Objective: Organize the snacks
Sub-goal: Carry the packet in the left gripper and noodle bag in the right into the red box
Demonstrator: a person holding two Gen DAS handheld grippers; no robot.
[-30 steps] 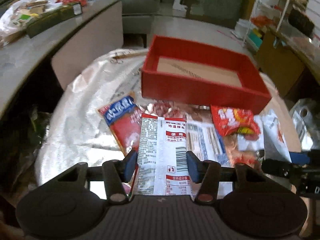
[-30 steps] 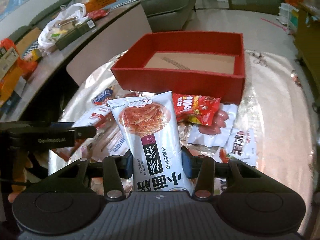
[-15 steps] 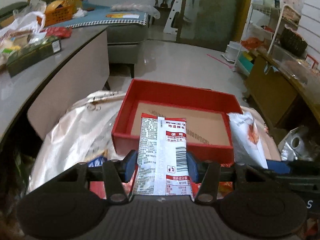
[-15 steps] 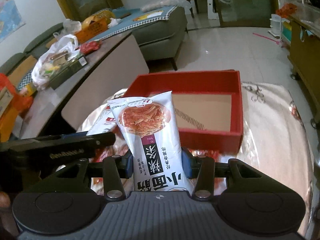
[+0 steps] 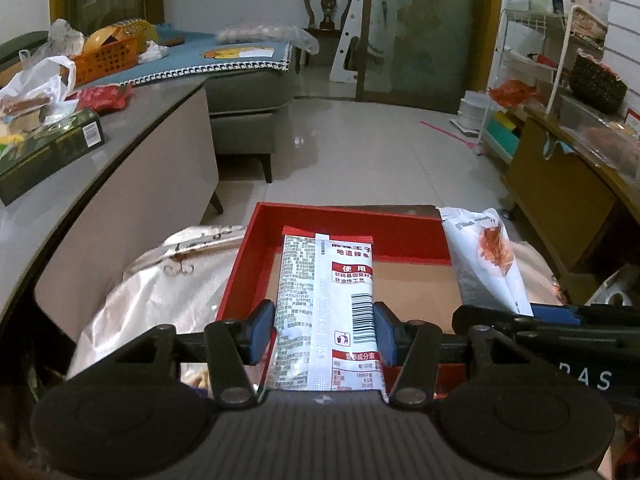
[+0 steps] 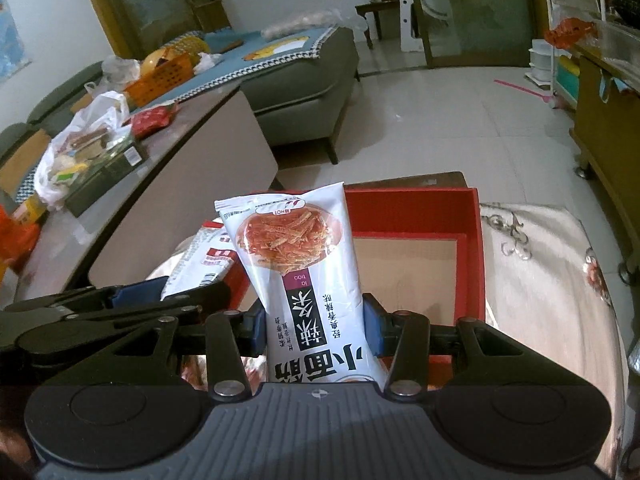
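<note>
Both grippers over red box (image 5: 256, 256): left gripper (image 5: 324, 332) clamps label pack (image 5: 324, 300), right gripper (image 6: 316, 332) clamps noodle bag (image 6: 304, 264), long axes pointing forward into box

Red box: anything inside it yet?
The red box shows only bare cardboard floor. The noodle-snack packet and barcode packet, held in front, hide its near part.

The silver-backed packet (image 5: 326, 304) reads "使用" on a red label above a barcode, the white noodle-snack bag (image 6: 308, 280) reads "小面筋", and the right gripper's arm (image 5: 592, 378) shows "DAS".
</note>
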